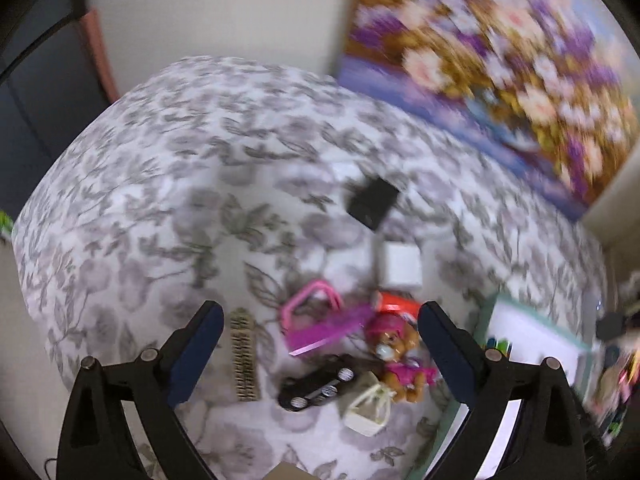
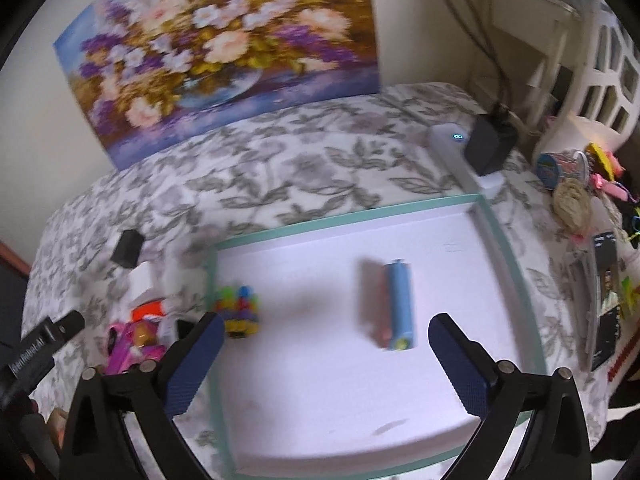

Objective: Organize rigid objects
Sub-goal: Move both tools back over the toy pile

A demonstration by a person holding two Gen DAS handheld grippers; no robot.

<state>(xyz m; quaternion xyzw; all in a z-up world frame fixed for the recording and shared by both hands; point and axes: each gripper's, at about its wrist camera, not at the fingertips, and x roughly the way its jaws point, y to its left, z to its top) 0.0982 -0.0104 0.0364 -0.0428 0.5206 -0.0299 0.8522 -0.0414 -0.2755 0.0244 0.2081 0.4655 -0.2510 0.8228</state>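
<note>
- Toy car (image 1: pixel 316 386) lies beside the teal tray (image 2: pixel 360 210), crosswise below my left gripper (image 1: pixel 320 344), the nearer one.
- Both left and right gripper (image 2: pixel 326 354) jaws spread wide, empty.

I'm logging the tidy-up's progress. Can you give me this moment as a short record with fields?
surface: floral cloth
tray: white, teal rim
in tray: blue cylinder; colourful toy vehicle
still on cloth: black toy car, pink plush toy, pink comb
left gripper: open, empty
right gripper: open, empty, over tray
</note>
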